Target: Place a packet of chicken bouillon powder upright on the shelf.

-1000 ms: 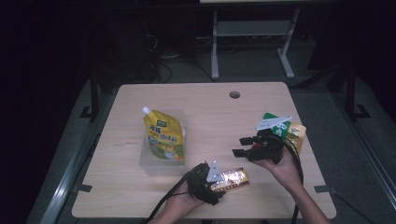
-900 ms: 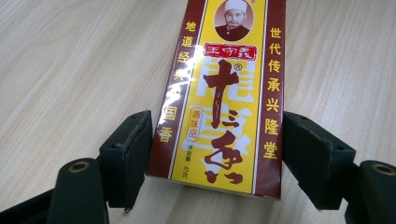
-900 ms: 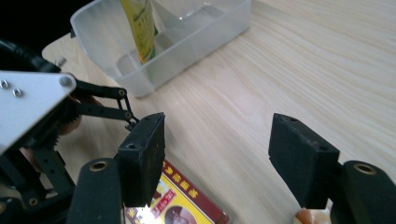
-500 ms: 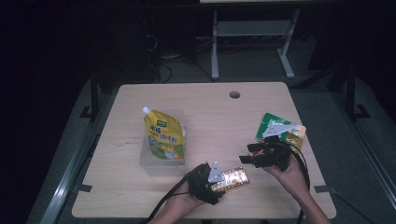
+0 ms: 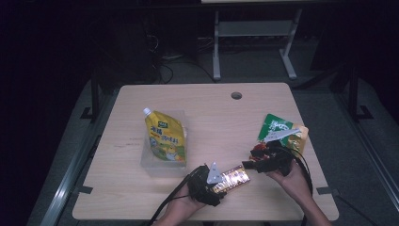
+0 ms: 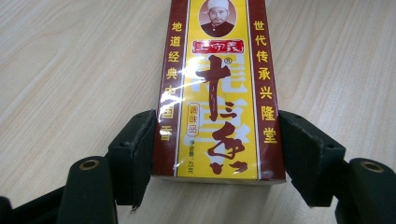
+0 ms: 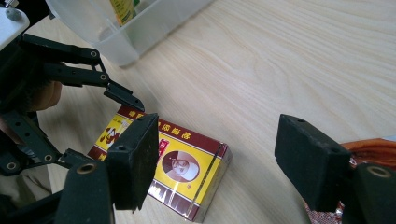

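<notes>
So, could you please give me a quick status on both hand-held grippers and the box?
Left hand-held gripper astride the spice box, jaws just easing in. Right hand-held gripper open, just widening, poised over its far end. Box flat on the table; nothing in the way.

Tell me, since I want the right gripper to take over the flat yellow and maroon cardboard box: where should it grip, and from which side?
Probably the free short end of the flat yellow and maroon cardboard box, jaws across its long maroon edges. The left gripper already straddles the opposite end, and the box lies flat on the table, so coming from the right gripper side looks clearest.
</notes>
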`<state>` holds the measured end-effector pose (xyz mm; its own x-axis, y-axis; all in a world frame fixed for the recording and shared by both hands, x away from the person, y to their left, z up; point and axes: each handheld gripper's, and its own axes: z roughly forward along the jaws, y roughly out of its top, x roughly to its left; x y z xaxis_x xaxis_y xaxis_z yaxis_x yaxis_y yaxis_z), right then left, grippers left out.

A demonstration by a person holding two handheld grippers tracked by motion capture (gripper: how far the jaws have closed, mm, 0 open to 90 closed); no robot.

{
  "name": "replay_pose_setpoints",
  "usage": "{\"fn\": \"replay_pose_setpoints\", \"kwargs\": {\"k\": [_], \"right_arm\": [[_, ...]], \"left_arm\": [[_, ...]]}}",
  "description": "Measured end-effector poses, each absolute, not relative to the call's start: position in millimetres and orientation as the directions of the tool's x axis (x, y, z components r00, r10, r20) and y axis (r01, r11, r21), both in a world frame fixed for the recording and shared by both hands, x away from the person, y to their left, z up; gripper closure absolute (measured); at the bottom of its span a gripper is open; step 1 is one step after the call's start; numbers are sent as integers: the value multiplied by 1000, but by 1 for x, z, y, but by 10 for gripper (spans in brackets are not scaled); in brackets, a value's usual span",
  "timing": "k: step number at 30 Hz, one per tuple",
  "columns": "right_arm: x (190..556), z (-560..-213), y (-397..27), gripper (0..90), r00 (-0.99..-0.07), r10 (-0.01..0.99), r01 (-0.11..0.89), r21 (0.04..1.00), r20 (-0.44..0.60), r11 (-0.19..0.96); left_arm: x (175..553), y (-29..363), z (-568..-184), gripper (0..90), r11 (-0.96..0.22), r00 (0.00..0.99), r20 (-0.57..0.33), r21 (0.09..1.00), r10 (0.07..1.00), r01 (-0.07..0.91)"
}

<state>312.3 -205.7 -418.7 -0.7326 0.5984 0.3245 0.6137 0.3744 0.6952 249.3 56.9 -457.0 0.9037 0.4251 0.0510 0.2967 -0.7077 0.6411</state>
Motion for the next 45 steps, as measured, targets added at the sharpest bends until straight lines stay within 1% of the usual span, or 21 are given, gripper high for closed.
{"fn": "replay_pose_setpoints", "kwargs": {"k": [3,6,14,18,27,33,39,45], "right_arm": [[312,-419,-205,297,-732,600,614,695,323,376],[313,-420,-205,293,-733,601,612,697,320,375],[313,-422,-206,287,-725,606,624,685,328,376],[313,-422,-206,281,-716,613,632,683,334,366],[317,-424,-206,240,-683,606,682,653,407,330],[319,-425,-200,239,-673,585,704,637,453,316],[323,-424,-201,249,-666,554,710,652,500,266],[326,-421,-199,296,-652,502,732,643,568,222]], "left_arm": [[251,56,-457,304,-713,905,48,634,422,299],[252,55,-461,268,-731,907,48,611,419,305],[253,55,-460,312,-722,907,37,620,419,308],[248,55,-459,321,-719,896,82,631,436,292],[247,61,-445,323,-646,852,119,707,509,287],[248,62,-431,322,-604,824,131,743,551,286],[248,61,-421,323,-565,791,152,779,592,273],[248,59,-417,322,-541,774,159,799,613,264]]}}
